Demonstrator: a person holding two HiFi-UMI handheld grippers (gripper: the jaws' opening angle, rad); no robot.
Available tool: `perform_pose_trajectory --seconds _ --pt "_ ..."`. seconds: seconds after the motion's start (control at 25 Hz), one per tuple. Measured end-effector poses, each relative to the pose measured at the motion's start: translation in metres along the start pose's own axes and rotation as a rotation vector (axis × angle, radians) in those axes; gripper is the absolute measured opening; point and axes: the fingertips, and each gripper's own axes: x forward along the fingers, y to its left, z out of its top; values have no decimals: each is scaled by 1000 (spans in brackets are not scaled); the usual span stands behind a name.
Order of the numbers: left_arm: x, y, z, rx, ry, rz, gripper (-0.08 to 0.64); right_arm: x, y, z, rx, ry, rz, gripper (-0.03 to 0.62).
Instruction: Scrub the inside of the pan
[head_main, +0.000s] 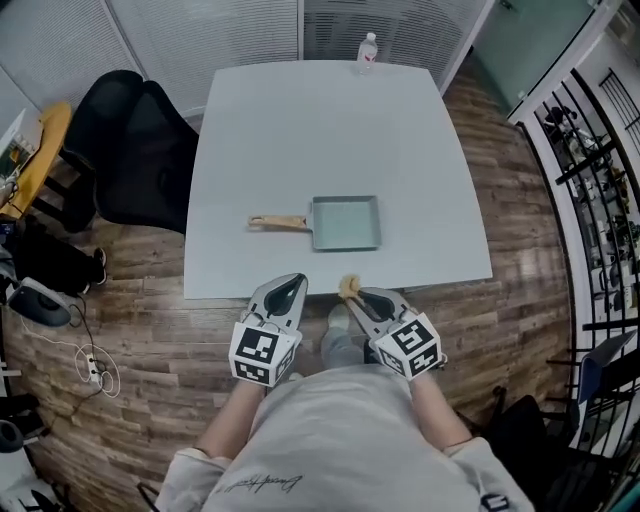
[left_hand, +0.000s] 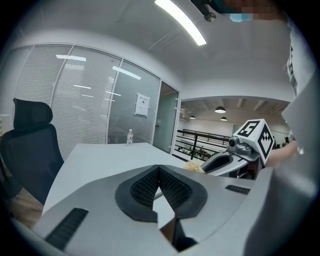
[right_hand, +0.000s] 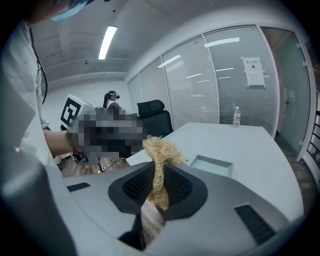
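Well ahead lies the pan (head_main: 346, 222); right jaws clamp the scrubber (right_hand: 159, 152), left jaws closed.

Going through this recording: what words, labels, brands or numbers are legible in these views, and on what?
No text reads clearly.
Bottle label: too small to read.
Paper notice on the glass wall: printed lines, too blurred to read.
Shirt print: script lettering, unreadable.
Marker cubes: black-and-white coded squares only, no letters.
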Motion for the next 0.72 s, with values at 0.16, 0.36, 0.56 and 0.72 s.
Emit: perform_pose_trajectory --seconds 0.16,0.36,0.56,0.72 --pt "30 11 13 -21 -3 17 12 11 -29 15 -21 1 27 67" --pt "63 17 25 -19 -7 37 12 22 -71 27 -16 0 40 69" --pt "86 25 36 -32 -15 46 12 33 -94 44 -55 -6 81 69" --pt "102 27 41 -33 -16 60 12 38 -113 51 -60 -16 92 69"
